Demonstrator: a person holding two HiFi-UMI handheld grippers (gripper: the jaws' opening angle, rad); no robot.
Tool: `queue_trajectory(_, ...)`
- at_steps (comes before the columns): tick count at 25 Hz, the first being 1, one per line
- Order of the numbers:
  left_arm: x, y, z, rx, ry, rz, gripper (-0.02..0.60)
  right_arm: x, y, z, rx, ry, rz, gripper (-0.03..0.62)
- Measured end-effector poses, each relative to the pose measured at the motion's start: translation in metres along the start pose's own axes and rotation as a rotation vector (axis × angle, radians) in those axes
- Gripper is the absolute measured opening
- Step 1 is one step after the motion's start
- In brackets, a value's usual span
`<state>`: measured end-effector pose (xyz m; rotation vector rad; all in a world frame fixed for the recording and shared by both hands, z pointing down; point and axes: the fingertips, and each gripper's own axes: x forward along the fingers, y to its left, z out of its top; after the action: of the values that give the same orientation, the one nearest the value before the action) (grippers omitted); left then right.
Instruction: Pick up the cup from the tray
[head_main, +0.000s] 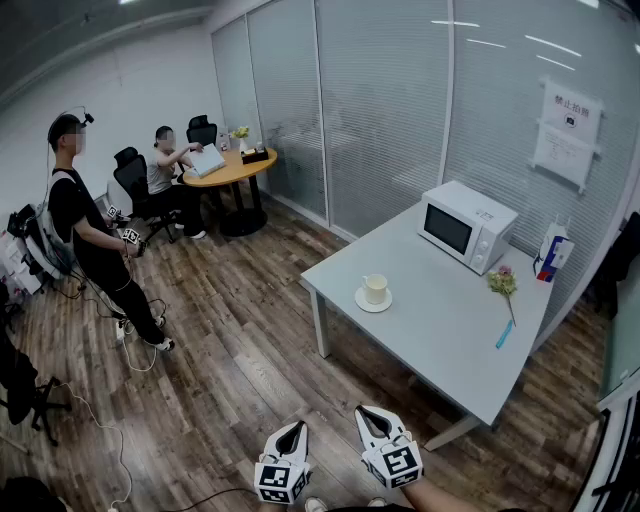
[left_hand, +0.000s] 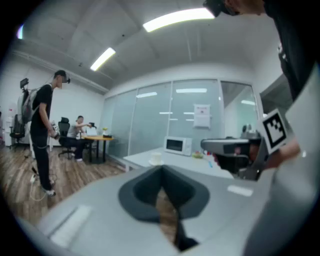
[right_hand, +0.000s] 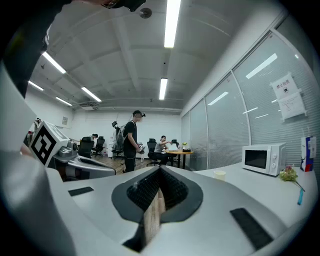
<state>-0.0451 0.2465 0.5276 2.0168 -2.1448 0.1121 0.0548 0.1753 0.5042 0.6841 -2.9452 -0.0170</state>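
Observation:
A cream cup stands on a small white saucer near the left end of the grey table. Both grippers hang low over the wooden floor, well short of the table. My left gripper is shut with nothing in it. My right gripper beside it looks shut too, also empty. The left gripper view has the cup far off, beyond the jaws' tip. In the right gripper view the cup is small, right of the tip.
On the table stand a white microwave, a flower, a blue pen and a carton. Glass walls run behind it. A person stands at the left; another sits at a round table.

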Motion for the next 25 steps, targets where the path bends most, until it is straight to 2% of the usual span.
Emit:
queue_trajectory(4, -0.005, -0.005, -0.018, -0.003, 0.011, -0.021, 0.005, -0.005, 0.002, 0.004, -0.013, -0.010, -0.004, 0.005)
queue_trajectory(10, -0.015, -0.001, -0.025, -0.008, 0.020, -0.029, 0.005, -0.006, 0.014, 0.007, -0.023, -0.004, -0.005, 0.005)
queue_trajectory(20, -0.030, 0.034, -0.032, -0.018, 0.016, -0.024, 0.005, 0.005, 0.033, 0.017, 0.016, -0.066, -0.024, 0.005)
queue_trajectory(25, -0.039, 0.049, -0.029, -0.005, 0.008, -0.039, 0.005, 0.011, 0.050, 0.018, 0.010, -0.061, -0.030, 0.005)
